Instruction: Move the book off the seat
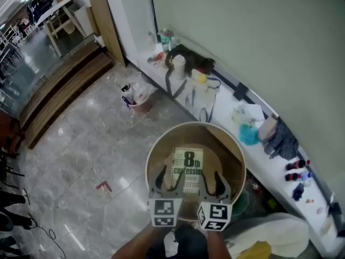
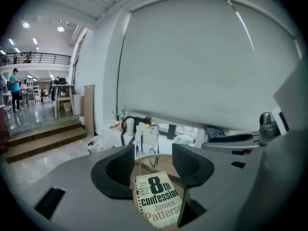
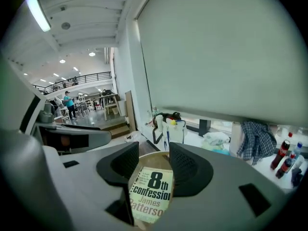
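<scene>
A paperback book [image 1: 187, 169] with "8th confession" on its pale cover lies flat inside a round wooden seat [image 1: 157, 145] with a raised curved wall. My left gripper [image 1: 168, 181] and right gripper [image 1: 214, 183] hover side by side over the seat's near edge, just short of the book. Both are open and hold nothing. In the left gripper view the book [image 2: 159, 199] shows below and between the jaws of the left gripper [image 2: 153, 165]. Seen from the right gripper [image 3: 153, 163], the book [image 3: 151, 194] again lies under the gap.
Along the wall beyond the seat runs a white ledge [image 1: 226, 109] with a black bag [image 1: 186, 58], a cup, cloths and dark bottles [image 1: 296, 170]. A small bin [image 1: 137, 99] stands on the marble floor, wooden steps [image 1: 59, 88] at far left. White and yellow fabric [image 1: 269, 239] lies at lower right.
</scene>
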A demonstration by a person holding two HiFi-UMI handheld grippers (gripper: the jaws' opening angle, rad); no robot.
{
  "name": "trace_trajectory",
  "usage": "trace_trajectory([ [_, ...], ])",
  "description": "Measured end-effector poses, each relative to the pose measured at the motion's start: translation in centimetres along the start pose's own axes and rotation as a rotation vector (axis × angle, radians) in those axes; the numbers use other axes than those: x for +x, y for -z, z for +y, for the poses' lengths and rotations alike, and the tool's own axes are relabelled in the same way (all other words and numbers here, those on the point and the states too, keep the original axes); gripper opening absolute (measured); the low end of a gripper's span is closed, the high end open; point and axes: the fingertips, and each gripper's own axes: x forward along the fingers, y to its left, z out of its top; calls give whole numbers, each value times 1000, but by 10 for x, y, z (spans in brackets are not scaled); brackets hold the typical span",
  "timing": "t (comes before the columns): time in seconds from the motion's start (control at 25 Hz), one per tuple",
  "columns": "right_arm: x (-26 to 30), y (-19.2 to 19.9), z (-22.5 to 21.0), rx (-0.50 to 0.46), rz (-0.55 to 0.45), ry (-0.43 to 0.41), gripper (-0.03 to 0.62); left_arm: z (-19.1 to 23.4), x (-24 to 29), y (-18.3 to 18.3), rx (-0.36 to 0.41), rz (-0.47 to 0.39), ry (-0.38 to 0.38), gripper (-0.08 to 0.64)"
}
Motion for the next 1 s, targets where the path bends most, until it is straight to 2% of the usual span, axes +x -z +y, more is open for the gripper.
trace_trajectory([
  [0.24, -54, -100, 9, -18, -83, 10, 199, -16, -51, -96, 40, -75, 27, 249],
  [0.4, -76, -150, 15, -42, -145, -2, 199, -26, -72, -146, 55, -138, 54, 249],
  [0.64, -122, -207, 46, -77, -266, -42, 199, -30, -122, -192, 86, -254, 64, 245],
  [0.92, -144, -237, 63, -95, -353, -55, 196, -26, -147, -219, 105, -328, 54, 239],
  [1.0, -150, -241, 63, -103, -374, -47, 151, -21, -152, -223, 103, -343, 38, 216],
])
